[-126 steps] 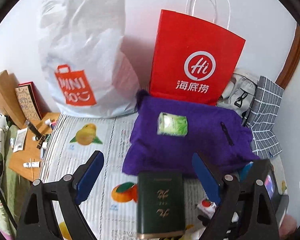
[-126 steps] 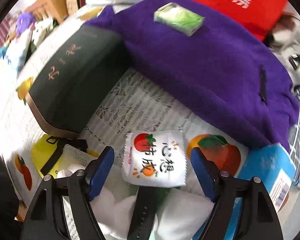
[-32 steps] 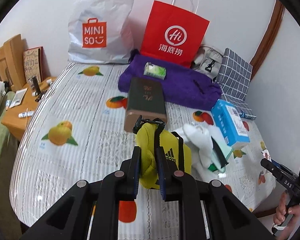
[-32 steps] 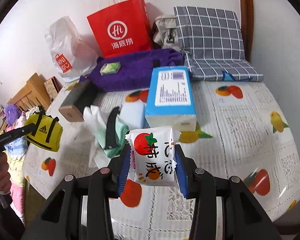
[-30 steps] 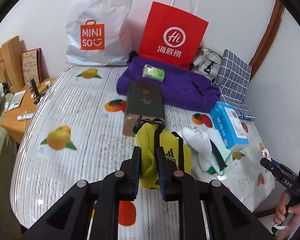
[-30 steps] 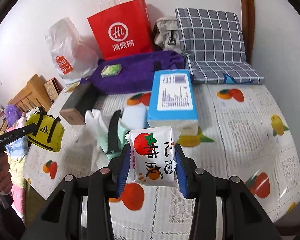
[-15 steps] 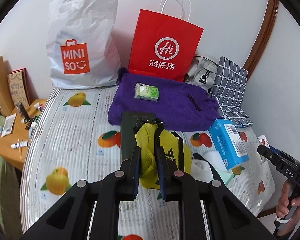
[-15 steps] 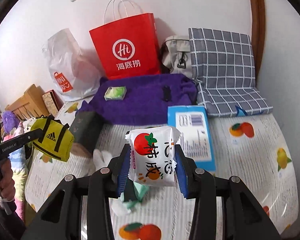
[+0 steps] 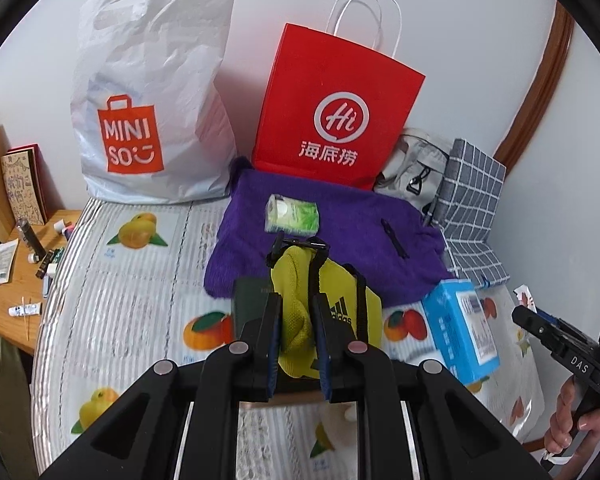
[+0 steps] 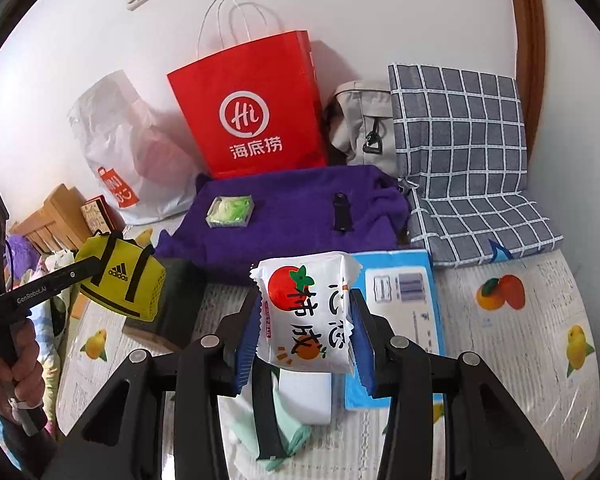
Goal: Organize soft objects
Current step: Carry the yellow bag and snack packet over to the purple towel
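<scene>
From the left wrist, my left claw (image 9: 296, 320) is clamped on the yellow pouch (image 9: 300, 304), lifted over the bed (image 9: 132, 300) — the purple blanket (image 9: 340, 236) at twelve o'clock, the blue box (image 9: 460, 328) at three.

From the right wrist, my right claw (image 10: 304, 332) pinches the white snack packet (image 10: 306, 312) on both sides, above the bed — the yellow pouch hangs at nine o'clock, the red paper bag (image 10: 248, 112) at twelve.
</scene>
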Tool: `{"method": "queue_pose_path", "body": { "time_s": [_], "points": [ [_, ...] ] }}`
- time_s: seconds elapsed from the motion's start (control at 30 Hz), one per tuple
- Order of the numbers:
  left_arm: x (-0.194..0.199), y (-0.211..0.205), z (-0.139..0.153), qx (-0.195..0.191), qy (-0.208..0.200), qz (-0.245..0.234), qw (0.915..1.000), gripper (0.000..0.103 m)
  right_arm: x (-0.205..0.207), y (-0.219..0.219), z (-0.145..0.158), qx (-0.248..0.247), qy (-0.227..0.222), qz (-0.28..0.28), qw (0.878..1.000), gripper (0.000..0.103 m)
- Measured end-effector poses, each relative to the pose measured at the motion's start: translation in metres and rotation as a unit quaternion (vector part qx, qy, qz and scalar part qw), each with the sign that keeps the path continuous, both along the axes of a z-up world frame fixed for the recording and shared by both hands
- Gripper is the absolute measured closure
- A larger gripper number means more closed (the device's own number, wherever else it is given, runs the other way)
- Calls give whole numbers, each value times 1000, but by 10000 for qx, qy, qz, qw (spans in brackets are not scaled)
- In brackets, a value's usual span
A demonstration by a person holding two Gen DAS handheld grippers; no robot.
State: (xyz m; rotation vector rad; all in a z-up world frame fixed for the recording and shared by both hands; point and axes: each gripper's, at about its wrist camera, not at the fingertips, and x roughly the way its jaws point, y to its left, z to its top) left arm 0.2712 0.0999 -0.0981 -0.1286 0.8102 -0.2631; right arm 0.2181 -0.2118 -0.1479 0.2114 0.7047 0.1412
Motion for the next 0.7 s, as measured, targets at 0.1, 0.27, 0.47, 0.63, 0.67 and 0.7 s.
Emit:
{"method": "queue_pose_path", "body": {
  "time_s": [0.1,0.27,0.47,0.63,0.67,0.7],
  "points": [
    [10,-4,2,10,-3,45,10000,88,13,-4,1,14,14,80,10000,61],
    [29,-15,10,77,-26,87,9999,88,33,-15,6,66,7,126,9999,61],
    [54,-32,17,216,-84,108,9997,88,60,-21,12,66,-24,207,9998,61],
    [69,-44,19,280,-137,131,9994,88,84,-23,15,48,-28,311,9995,61],
    [71,-45,19,294,-135,138,9994,88,88,-23,16,45,-20,341,9994,61],
    [73,-47,19,313,-136,143,9993,88,93,-23,16,38,-4,370,9993,61]
  ]
}}
